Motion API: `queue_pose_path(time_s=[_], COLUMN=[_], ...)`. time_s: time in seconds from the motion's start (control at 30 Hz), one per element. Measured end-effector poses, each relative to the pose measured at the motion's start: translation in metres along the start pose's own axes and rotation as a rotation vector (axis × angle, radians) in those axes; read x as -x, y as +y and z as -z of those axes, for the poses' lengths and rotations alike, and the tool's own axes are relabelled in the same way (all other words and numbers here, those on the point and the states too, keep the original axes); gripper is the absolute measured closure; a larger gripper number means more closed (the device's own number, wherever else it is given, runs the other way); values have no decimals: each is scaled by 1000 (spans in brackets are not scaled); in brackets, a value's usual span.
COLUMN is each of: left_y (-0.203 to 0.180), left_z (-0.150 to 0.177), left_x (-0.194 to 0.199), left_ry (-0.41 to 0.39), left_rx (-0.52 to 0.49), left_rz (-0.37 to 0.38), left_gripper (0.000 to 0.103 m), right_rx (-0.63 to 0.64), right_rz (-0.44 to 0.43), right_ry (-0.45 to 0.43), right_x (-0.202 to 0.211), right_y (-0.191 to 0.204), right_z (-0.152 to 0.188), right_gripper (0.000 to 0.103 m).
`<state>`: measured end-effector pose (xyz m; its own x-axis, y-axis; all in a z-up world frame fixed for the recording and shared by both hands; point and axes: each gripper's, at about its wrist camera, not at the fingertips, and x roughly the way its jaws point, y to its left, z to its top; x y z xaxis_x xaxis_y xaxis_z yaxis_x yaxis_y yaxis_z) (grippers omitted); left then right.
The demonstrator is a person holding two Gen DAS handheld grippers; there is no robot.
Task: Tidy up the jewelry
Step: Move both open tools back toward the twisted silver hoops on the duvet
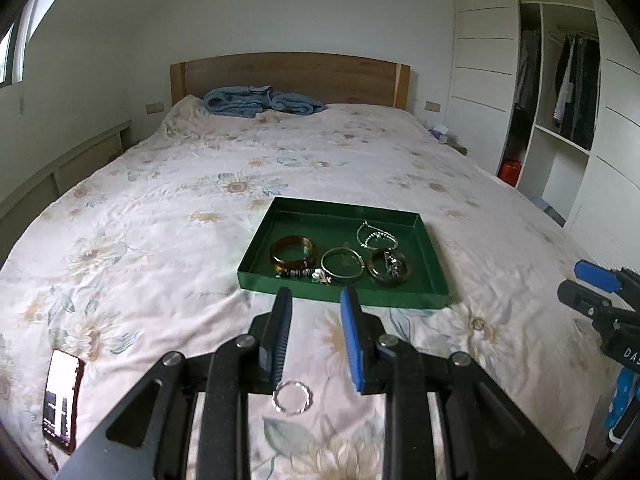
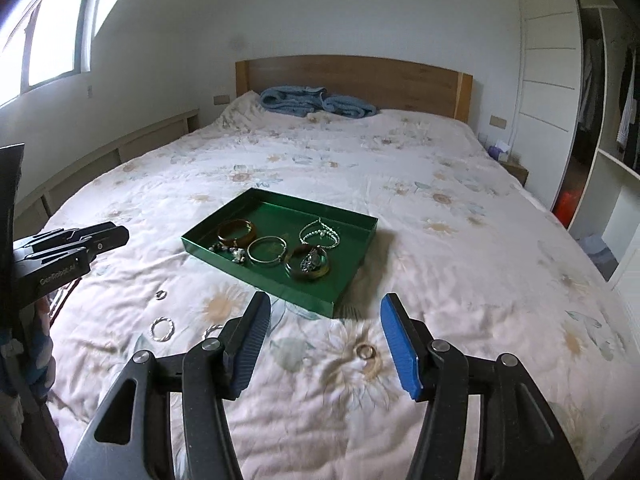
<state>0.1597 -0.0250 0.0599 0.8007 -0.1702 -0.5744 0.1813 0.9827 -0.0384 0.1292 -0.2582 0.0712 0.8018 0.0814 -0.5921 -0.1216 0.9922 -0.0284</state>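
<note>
A phone (image 1: 62, 398) lies on the bed (image 1: 160, 208) at the far left, near the bed's edge. Next comes the left gripper (image 1: 316, 300), low over the flowery cover. Its jaws are partly open and hold nothing. A twisted silver ring (image 1: 292, 397) lies on the cover between the jaws, close to their base, and I cannot tell if it touches them. In the right wrist view, two more small silver rings lie nearby; the bigger one (image 2: 162, 329) is in front of the tiny one (image 2: 160, 294).

Just past the left gripper sits the green tray (image 1: 434, 264). Inside it are a brown bangle (image 1: 294, 254), a thin silver bangle (image 1: 343, 266), a dark bangle (image 1: 388, 270) and a silver chain (image 1: 376, 236).

To the right, the right gripper (image 2: 324, 312) hangs over the bed with its jaws wide open and empty. A gold ring (image 2: 366, 351) lies on the cover between them, touching neither.
</note>
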Motion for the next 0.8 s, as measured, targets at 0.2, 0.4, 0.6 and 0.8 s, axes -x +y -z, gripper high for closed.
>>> queue_pose_path(time_s=[0.2, 0.4, 0.6, 0.8], left_y=[8, 34, 59, 70], left_z=[7, 9, 12, 24], left_x=[30, 54, 64, 62], left_ry=[-14, -38, -45, -38], left_rx=[0, 40, 81, 93], left_rz=[-17, -55, -83, -104], left_gripper=[69, 63, 63, 63], right_rx=[-10, -25, -45, -81], right_rz=[13, 21, 26, 36], right_ry=[-25, -41, -52, -46], right_x=[32, 49, 59, 57], right_y=[-2, -8, -15, -30], right_z=[11, 18, 27, 35], right_gripper=[46, 46, 46, 46])
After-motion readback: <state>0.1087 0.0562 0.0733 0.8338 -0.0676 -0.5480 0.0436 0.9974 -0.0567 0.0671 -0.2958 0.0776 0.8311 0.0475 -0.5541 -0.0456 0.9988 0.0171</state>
